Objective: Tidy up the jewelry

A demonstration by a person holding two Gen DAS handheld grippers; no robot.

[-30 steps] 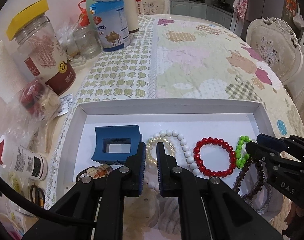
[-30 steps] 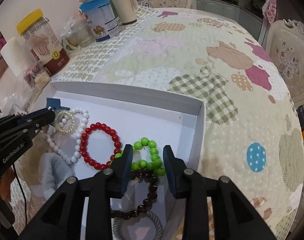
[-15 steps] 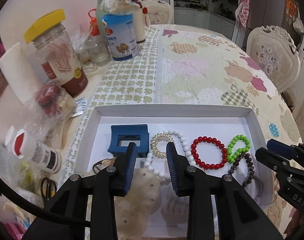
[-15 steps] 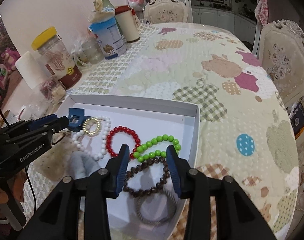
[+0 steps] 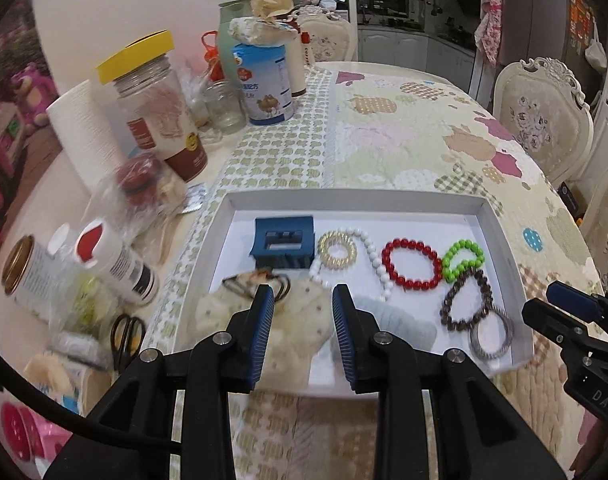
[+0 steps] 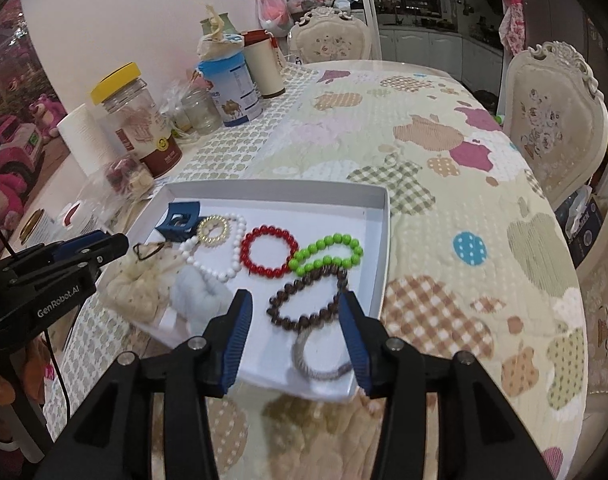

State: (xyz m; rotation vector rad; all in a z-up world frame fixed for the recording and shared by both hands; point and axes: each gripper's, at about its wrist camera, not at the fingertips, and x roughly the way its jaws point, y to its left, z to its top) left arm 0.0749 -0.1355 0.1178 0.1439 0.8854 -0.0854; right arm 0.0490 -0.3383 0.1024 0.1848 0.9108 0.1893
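Observation:
A white tray [image 5: 353, 201] [image 6: 385, 240] on the table holds a blue hair claw [image 5: 283, 242], a gold coil ring [image 5: 337, 248], a white bead bracelet [image 5: 373, 262], a red bead bracelet [image 5: 411, 265] [image 6: 268, 252], a green bead bracelet [image 5: 463, 255] [image 6: 327, 254], a brown bead bracelet [image 5: 465, 300] [image 6: 309, 300], a grey coil tie [image 5: 491, 335], a cream scrunchie [image 5: 300, 320] and a pale blue scrunchie [image 6: 198, 294]. My left gripper [image 5: 303, 304] is open and empty above the tray's near edge. My right gripper [image 6: 296, 312] is open and empty above the brown bracelet.
Jars, a blue tin [image 5: 264, 80], a paper roll [image 5: 86, 124], bottles and scissors [image 5: 126, 336] crowd the table's left side. Carved white chairs [image 6: 555, 120] stand to the right. A patterned quilt [image 6: 443, 160] covers the table beyond the tray.
Both grippers have pulled back and up from the tray and opened wider. The bracelets lie where they were.

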